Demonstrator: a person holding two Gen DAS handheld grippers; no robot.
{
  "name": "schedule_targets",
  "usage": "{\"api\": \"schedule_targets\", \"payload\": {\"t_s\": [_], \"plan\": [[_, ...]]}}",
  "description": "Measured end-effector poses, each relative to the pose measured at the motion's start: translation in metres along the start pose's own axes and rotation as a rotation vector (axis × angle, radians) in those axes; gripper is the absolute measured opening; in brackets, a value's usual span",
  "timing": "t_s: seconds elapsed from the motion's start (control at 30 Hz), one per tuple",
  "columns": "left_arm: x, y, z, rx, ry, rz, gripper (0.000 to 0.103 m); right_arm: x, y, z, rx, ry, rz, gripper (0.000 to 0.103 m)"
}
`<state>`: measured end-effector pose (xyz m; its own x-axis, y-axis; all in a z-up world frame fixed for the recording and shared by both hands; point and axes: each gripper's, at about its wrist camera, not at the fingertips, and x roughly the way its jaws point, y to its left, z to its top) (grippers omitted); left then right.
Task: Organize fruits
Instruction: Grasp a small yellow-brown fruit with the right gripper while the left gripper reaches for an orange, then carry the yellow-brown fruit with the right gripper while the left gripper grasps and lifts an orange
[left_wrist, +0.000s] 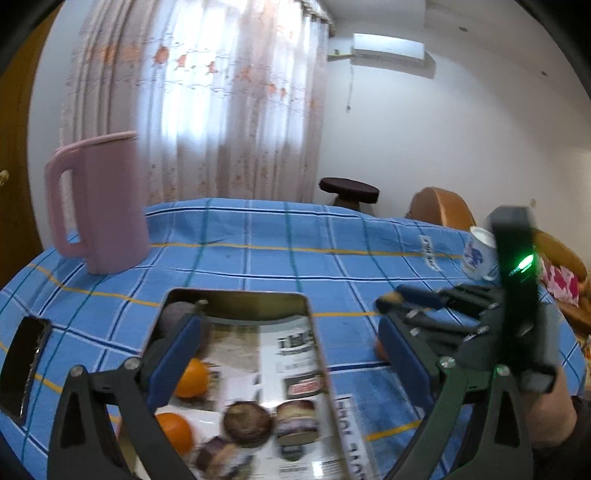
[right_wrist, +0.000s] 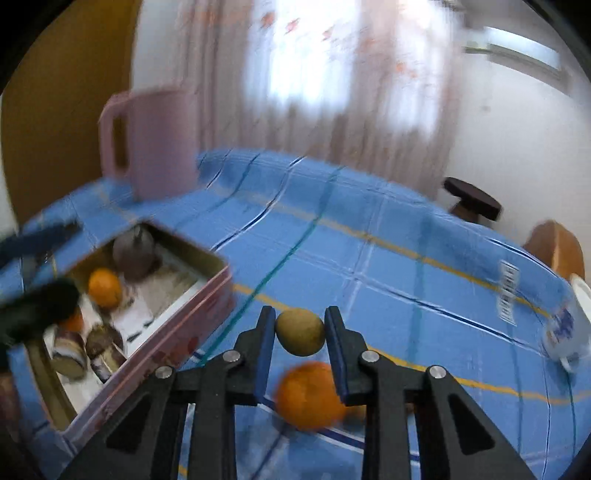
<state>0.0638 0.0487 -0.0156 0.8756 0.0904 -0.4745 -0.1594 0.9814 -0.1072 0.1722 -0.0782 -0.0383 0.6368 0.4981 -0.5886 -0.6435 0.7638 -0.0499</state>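
**One small fruit pinched, one orange waiting on the cloth**

Two grippers in play. Right gripper (right_wrist: 300, 328) nearly closed, blue pads pressing both sides of a small yellow-green fruit (right_wrist: 300, 331), apparently clear of the blue checked tablecloth (right_wrist: 388, 266). Just below and nearer the camera, blurred, a loose orange (right_wrist: 309, 397) lying on the cloth outside the box. A little to the left, the open tin box (right_wrist: 218, 264), lined with printed paper.

Left gripper (left_wrist: 288, 358) spread wide, holding nothing, poised over the near end of the same box (left_wrist: 236, 293); one blue pad over the box's left side, the other outside its right wall. Seen from there, inside the box: a dark purplish fruit (left_wrist: 173, 314) in the far corner, two oranges (left_wrist: 192, 378) along the left side, and a few brown round items (left_wrist: 247, 424) at the near end, too blurred to identify.

Further out: a pink jug (left_wrist: 107, 206) standing beyond the box, a white cup with blue print (left_wrist: 480, 254) near the table's right edge, a dark phone-like slab (left_wrist: 26, 362) at the left edge.

Judged progress: well underway, not finished. Several fruits already boxed. Remaining, as far as visible: carrying the pinched fruit across to the box and setting it down, then collecting the loose orange. Possibly more fruit out of view; impossible to tell.
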Motion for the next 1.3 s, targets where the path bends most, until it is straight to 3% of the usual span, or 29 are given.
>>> {"api": "schedule_targets", "payload": {"t_s": [0.2,0.5,0.63,0.8,0.83,0.93,0.97,1.1,1.3], "plan": [[0.026,-0.045,0.0,0.063,0.068,-0.064,0.099,-0.022,-0.065,-0.024,0.213,-0.022,-0.11,0.029],[0.07,-0.093,-0.011,0.108,0.188,-0.103,0.096,-0.027,-0.091,-0.043,0.283,-0.023,-0.134,0.029],[0.095,-0.099,-0.019,0.11,0.265,-0.109,0.081,-0.029,-0.094,-0.046,0.287,-0.029,-0.131,0.029],[0.106,-0.108,-0.019,0.144,0.306,-0.098,0.077,-0.031,-0.087,-0.045,0.251,-0.041,-0.138,0.029],[0.108,-0.108,-0.019,0.142,0.315,-0.097,0.068,-0.032,-0.086,-0.045,0.249,-0.042,-0.14,0.029],[0.11,-0.108,-0.02,0.139,0.327,-0.104,0.051,-0.034,-0.085,-0.046,0.247,-0.051,-0.137,0.029],[0.11,-0.107,-0.02,0.137,0.331,-0.116,0.049,-0.035,-0.085,-0.046,0.248,-0.052,-0.136,0.029],[0.108,-0.104,-0.02,0.124,0.326,-0.14,0.048,-0.039,-0.085,-0.047,0.251,-0.074,-0.131,0.029],[0.092,-0.093,-0.017,0.079,0.251,-0.17,0.048,-0.05,-0.084,-0.049,0.245,-0.132,-0.114,0.029]]}}
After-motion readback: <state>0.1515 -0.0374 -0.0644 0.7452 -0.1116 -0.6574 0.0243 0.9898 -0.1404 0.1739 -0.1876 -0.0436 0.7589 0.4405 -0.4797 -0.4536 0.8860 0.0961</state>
